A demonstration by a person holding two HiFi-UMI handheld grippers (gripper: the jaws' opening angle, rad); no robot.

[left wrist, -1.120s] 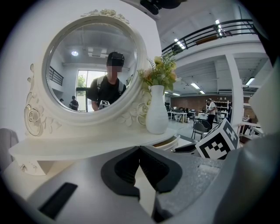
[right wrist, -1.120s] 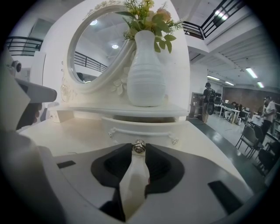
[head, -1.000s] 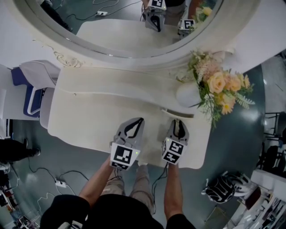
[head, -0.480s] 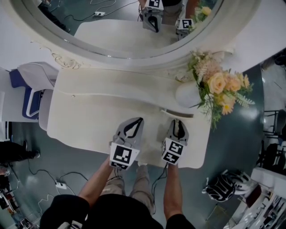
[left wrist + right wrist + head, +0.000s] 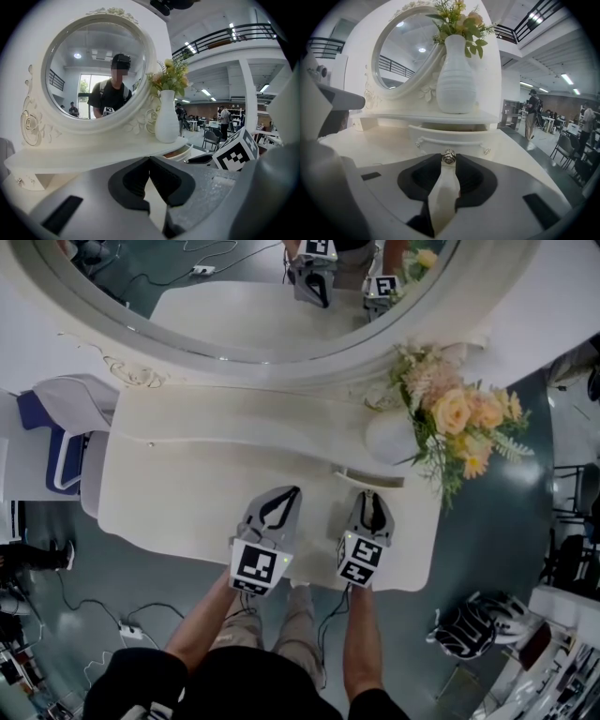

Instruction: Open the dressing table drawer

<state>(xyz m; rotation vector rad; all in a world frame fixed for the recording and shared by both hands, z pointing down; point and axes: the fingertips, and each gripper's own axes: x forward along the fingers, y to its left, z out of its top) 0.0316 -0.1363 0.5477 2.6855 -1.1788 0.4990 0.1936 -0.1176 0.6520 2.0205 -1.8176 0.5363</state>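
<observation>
Nothing on the dressing table (image 5: 187,484) has shifted over the last second: both tools keep the same places on the near half of the white top, and only the camera's framing has drifted a touch. The right gripper (image 5: 372,495) lies on the right side of the top, pointing toward the far edge, and its jaws are clenched on the small metal knob (image 5: 449,158) at the middle of the drawer (image 5: 450,137) front. That drawer (image 5: 370,477) sits under the right end of the raised shelf (image 5: 244,413), directly below the white ribbed vase (image 5: 456,79). It stands pulled a little way toward the near side, so that a shadowed gap shows between its front and the shelf above. Just to the left of it, the left gripper (image 5: 295,491) rests with its tips pressed together and nothing between them, aimed at the far side, where the oval mirror (image 5: 96,70) rises. Peach and yellow flowers (image 5: 459,418) spill from the vase toward the right. Each gripper's marker cube (image 5: 258,566) is at its near end, above the person's forearms.
</observation>
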